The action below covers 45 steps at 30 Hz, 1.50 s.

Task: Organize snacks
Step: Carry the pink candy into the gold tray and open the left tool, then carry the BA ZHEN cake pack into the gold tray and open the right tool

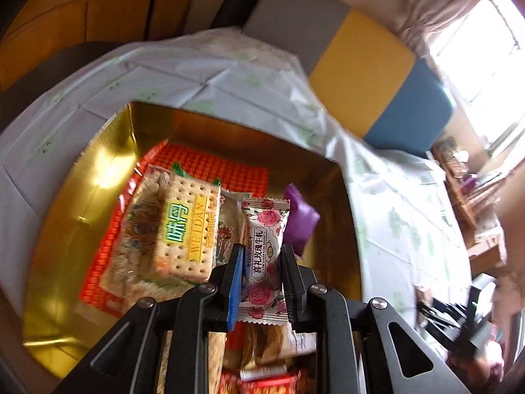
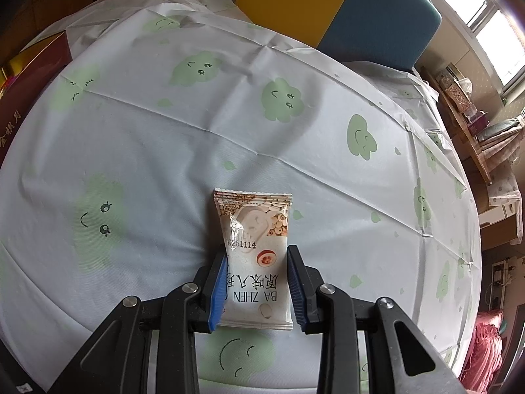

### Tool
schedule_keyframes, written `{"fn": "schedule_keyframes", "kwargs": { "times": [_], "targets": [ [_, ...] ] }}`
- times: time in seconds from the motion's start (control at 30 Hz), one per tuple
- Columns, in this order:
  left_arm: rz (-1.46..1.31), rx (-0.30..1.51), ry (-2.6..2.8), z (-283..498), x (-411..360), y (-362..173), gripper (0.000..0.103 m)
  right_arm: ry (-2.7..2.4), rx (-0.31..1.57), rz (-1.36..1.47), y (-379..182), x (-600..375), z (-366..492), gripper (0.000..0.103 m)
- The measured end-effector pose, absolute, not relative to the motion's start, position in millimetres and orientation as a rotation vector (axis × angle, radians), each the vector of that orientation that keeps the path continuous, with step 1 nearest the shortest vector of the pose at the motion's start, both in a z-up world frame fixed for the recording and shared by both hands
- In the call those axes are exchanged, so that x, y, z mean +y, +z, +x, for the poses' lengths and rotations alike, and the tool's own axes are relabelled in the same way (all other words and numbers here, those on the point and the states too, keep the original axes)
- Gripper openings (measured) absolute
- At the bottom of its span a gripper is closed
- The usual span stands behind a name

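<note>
Gold tin (image 1: 82, 151): sits on the surface at the left, lid off, so snacks can be dropped in from above; it is the collecting place for this task, as I read it.
Red tray (image 1: 216, 167): lines the tin floor under the packets, probably the tin's own insert.
Cracker pack (image 1: 187, 226): lies flat in the tin on a larger noodle-like packet, already stowed.
Purple sweet (image 1: 300, 220): rests near the tin's right wall, also stowed.
Left tongs (image 1: 261, 277): pointed steeply down over the tin, narrowly parted around the nougat; the fingers flank its two long edges, but motion blur leaves it unclear whether the pads press or have let go. No earlier view tells more.
Nougat (image 1: 264, 262): rose-printed packet, upright between the left fingers, directly above the stowed snacks, so the hold serves to carry it over the tin for release.
More packets: blurred below the left tongs, too unclear to name.
Cloth (image 2: 164, 131): white with green faces, covers the surface.
Right tongs (image 2: 257, 284): angled down, closed onto the cake pack, blue pads against both side edges.
Cake pack (image 2: 254, 256): white packet still down on the cloth, well apart from the tin; gripped by its lower half, likely so it lifts without folding.
Next: probably drop the nougat, then bring the cake pack across.
</note>
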<state>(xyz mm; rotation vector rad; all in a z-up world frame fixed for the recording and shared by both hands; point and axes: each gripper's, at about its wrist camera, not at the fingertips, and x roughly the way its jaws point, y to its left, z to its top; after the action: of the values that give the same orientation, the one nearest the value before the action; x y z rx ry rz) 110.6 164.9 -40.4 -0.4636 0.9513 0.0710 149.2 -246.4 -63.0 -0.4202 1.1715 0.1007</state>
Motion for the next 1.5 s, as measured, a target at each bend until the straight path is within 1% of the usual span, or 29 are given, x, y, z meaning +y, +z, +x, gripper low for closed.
{"fn": "schedule_keyframes", "kwargs": {
  "times": [0.1, 0.2, 0.33, 0.63, 1.13, 1.5],
  "targets": [
    [-0.403, 1.014, 0.128, 123.5, 161.0, -57.9, 0.025, 0.101, 1.171, -0.424, -63.1, -245.6, 149.0, 0.033],
    [-0.398, 1.013, 0.139, 116.5, 162.5, -62.0, 0.025, 0.103, 1.171, -0.427, -63.2, -245.3, 149.0, 0.034],
    [-0.310, 0.974, 0.183, 99.2, 158.3, -56.4, 0.025, 0.106, 1.169, -0.440, -63.9, -243.5, 149.0, 0.033],
    [-0.216, 0.938, 0.251, 66.9, 152.2, -41.0, 0.025, 0.099, 1.164, -0.449, -63.0, -240.5, 146.0, 0.033],
    [-0.207, 0.901, 0.310, 13.5, 174.0, -31.6, 0.025, 0.075, 1.169, -0.456, -61.6, -236.7, 143.8, 0.033],
    [-0.223, 0.866, 0.324, -4.8, 184.8, -26.6, 0.025, 0.059, 1.216, -0.406, -50.2, -231.6, 141.9, 0.033]
  ]
}}
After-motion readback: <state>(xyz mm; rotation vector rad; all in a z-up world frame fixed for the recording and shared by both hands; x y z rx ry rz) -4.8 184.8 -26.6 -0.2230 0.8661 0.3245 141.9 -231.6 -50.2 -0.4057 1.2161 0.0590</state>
